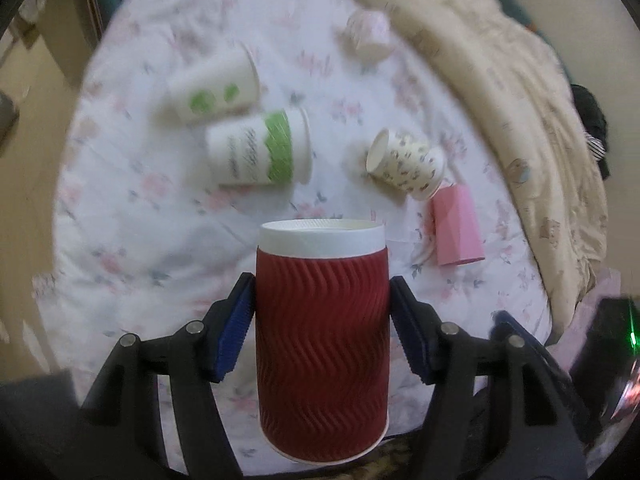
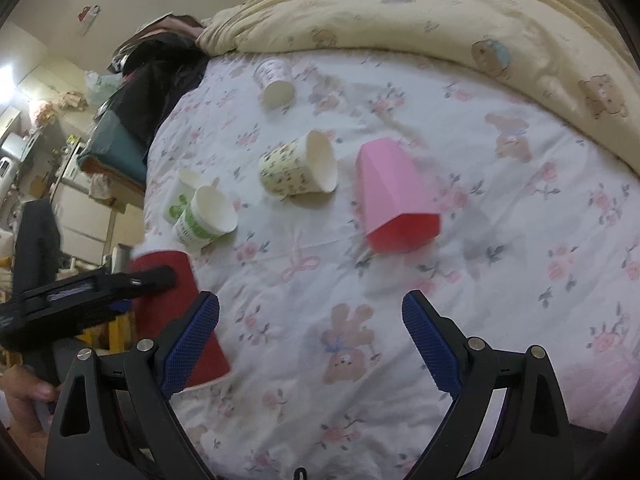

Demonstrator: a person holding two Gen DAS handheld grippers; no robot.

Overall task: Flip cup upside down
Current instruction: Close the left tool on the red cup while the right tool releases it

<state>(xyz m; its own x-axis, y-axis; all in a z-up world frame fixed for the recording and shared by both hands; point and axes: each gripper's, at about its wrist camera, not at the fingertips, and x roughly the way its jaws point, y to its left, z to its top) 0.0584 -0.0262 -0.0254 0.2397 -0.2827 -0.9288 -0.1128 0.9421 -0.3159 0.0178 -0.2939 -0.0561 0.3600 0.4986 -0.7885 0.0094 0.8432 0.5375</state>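
A red ribbed paper cup with a white band at its far end sits between the blue pads of my left gripper, which is shut on its sides. In the right wrist view the red cup shows at the left with the left gripper on it, above the floral bedsheet. My right gripper is open and empty over the sheet.
Several cups lie on their sides on the floral sheet: a pink faceted cup, a flower-print cup, two green-print cups, a small pale cup. A cream quilt is bunched behind them.
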